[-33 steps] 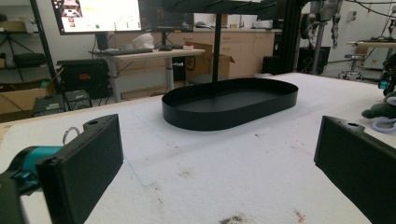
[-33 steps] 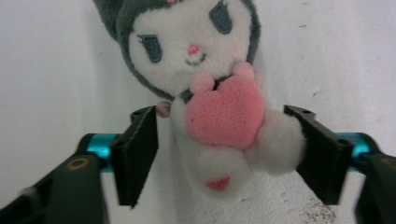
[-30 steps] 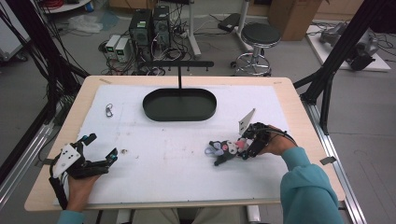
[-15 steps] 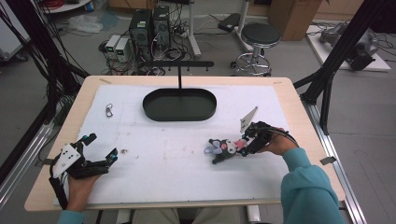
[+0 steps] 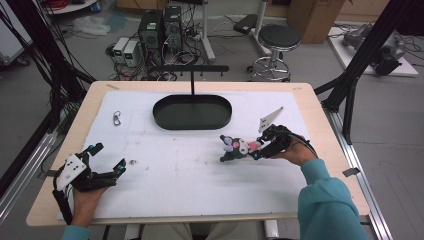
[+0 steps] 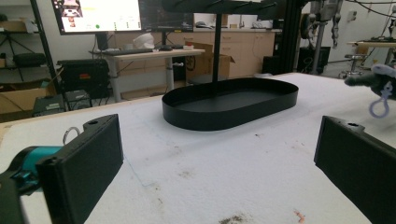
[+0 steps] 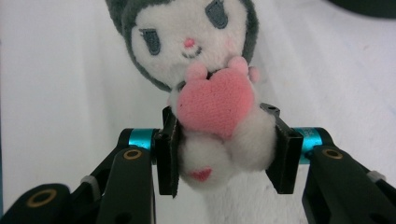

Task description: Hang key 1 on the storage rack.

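Observation:
A small plush doll with a grey-hooded white face and a pink heart lies right of the table's middle. My right gripper is shut on its white body, one jaw on each side. The doll's hood and a pale blue loop show at the right edge of the left gripper view. My left gripper rests near the front left corner, jaws wide apart, nothing between them. A black oval tray with an upright post sits at the back centre.
A small metal carabiner lies at the back left of the white mat. A crossbar tops the tray's post. Small dark specks mark the mat near my left gripper. A stool and computer cases stand beyond the table.
My right gripper and the doll have barely shifted. The left gripper has stayed where it was.

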`<state>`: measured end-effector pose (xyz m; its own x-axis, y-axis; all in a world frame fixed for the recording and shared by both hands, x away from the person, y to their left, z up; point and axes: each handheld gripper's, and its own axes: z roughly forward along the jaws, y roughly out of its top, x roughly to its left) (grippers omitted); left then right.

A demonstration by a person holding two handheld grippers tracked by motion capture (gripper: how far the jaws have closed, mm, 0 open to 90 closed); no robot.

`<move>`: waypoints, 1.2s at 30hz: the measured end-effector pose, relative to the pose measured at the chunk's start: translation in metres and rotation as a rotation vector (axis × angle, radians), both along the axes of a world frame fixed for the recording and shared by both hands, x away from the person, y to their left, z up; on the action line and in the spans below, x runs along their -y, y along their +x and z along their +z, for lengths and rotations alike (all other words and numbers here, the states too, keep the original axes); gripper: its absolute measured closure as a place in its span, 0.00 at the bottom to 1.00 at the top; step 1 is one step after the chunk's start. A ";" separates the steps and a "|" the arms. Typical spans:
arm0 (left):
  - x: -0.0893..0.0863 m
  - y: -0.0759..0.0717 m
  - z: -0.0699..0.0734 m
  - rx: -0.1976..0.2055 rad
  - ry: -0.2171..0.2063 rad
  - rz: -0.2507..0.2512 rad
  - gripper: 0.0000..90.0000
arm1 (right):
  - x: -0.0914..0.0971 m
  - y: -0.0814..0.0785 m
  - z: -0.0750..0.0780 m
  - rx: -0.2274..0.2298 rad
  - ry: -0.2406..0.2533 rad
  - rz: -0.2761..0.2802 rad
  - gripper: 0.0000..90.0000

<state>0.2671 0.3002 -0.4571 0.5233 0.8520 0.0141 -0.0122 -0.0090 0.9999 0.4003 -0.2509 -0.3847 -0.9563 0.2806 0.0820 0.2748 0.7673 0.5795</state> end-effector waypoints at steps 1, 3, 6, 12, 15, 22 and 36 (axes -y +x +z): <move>0.000 0.000 0.000 0.000 0.001 0.000 0.02 | 0.000 0.001 0.001 0.000 0.018 -0.009 0.61; 0.000 0.000 0.000 0.000 0.000 0.000 0.02 | -0.001 0.002 0.004 0.003 0.054 -0.029 0.61; 0.000 0.000 0.000 0.000 -0.001 0.000 0.02 | 0.000 0.003 0.009 -0.007 0.111 -0.073 0.61; 0.000 0.000 0.000 0.000 -0.001 -0.001 0.02 | 0.000 0.005 0.017 0.010 0.202 -0.129 0.61; 0.000 0.000 0.000 0.000 -0.001 -0.001 0.02 | 0.001 0.007 0.021 0.024 0.230 -0.162 0.61; 0.000 0.000 0.000 -0.001 -0.001 0.001 0.02 | 0.002 0.011 0.031 0.074 0.316 -0.239 0.61; 0.000 0.000 0.000 -0.001 0.000 0.001 0.02 | -0.007 0.017 0.042 0.154 0.336 -0.339 0.61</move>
